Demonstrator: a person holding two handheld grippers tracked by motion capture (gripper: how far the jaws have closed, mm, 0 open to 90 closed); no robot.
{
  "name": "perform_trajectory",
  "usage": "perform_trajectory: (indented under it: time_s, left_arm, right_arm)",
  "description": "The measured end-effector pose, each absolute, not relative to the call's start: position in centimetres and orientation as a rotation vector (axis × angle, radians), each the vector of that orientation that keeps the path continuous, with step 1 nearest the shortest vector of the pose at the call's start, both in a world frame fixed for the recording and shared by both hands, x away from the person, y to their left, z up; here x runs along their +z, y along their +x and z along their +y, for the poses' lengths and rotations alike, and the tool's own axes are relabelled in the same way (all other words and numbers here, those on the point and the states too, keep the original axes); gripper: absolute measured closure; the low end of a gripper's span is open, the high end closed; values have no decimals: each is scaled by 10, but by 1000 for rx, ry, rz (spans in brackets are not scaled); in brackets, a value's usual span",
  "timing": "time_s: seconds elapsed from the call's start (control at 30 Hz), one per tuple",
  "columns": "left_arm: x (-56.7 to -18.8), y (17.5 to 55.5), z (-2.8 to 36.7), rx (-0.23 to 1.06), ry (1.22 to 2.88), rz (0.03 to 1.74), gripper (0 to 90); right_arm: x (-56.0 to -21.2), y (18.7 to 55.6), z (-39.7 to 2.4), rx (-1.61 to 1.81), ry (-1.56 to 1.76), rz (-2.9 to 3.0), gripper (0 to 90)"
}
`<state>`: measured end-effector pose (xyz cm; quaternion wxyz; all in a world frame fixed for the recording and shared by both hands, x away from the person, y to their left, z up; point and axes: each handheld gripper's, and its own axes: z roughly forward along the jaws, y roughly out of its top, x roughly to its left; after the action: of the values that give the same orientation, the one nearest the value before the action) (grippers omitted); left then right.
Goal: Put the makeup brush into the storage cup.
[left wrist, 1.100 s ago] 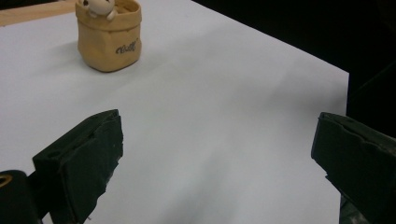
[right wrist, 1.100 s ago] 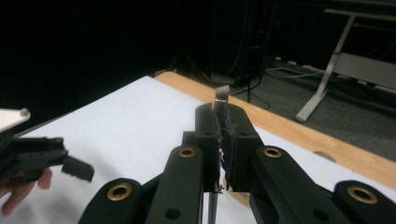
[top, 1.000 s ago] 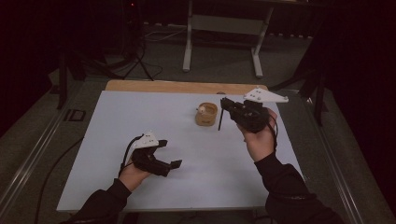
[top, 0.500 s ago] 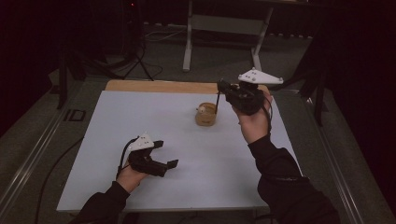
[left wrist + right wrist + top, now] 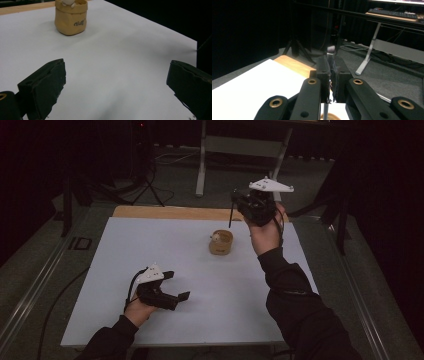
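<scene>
A small tan pouch [image 5: 220,244] stands on the white table top [image 5: 150,250], with something white [image 5: 215,238] in its mouth; it also shows in the left gripper view [image 5: 71,18]. My right gripper [image 5: 236,200] is raised above the far edge, behind and to the right of the pouch. It is shut on a thin dark brush [image 5: 230,215], whose handle hangs down. In the right gripper view [image 5: 331,65] the brush's bristles [image 5: 331,49] stick up past the fingertips. My left gripper [image 5: 176,285] lies low on the near left of the table, open, with nothing between its fingers.
A wooden strip [image 5: 170,212] runs along the table's far edge. Behind it are a metal stand [image 5: 202,165], cables on a grey floor and dark surroundings. A desk with a keyboard [image 5: 392,13] is far off in the right gripper view.
My right gripper has risen and moved away from the pouch toward the far edge, carrying the brush. The left gripper has stayed about where it was.
</scene>
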<state>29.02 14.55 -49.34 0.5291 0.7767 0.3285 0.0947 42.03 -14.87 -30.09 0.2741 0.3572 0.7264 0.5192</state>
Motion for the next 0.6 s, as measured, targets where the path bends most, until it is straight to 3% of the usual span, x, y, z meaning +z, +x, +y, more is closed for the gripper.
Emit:
perform_trajectory:
  time_s: [0.6]
  left_arm:
    - [-492, 286, 142, 225, 1870, 750, 23]
  right_arm:
    - [-311, 455, -150, 1328, 1052, 1921, 855]
